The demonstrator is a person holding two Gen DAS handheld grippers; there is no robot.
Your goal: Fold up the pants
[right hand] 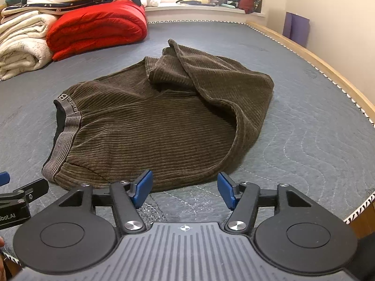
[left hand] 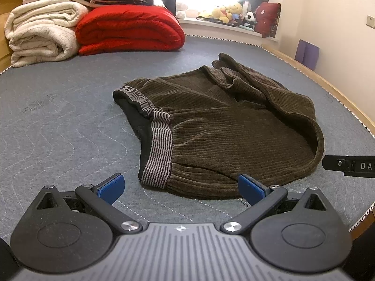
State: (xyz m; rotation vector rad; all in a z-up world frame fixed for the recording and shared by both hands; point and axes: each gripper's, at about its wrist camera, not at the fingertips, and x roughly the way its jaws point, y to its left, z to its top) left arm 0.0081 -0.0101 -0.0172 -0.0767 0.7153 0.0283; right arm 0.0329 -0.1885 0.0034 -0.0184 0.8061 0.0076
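The brown corduroy pants (left hand: 222, 126) lie folded into a compact bundle on the grey quilted bed (left hand: 58, 121), striped waistband (left hand: 158, 149) to the left, leg ends doubled back on top. The left gripper (left hand: 181, 188) hovers just before the near edge, its blue fingers (left hand: 111, 187) spread wide and holding nothing. The right gripper (right hand: 185, 190) sits beside it, fingers (right hand: 143, 187) parted and empty. Folded red and cream blankets (left hand: 126, 30) are stacked at the bed's far left.
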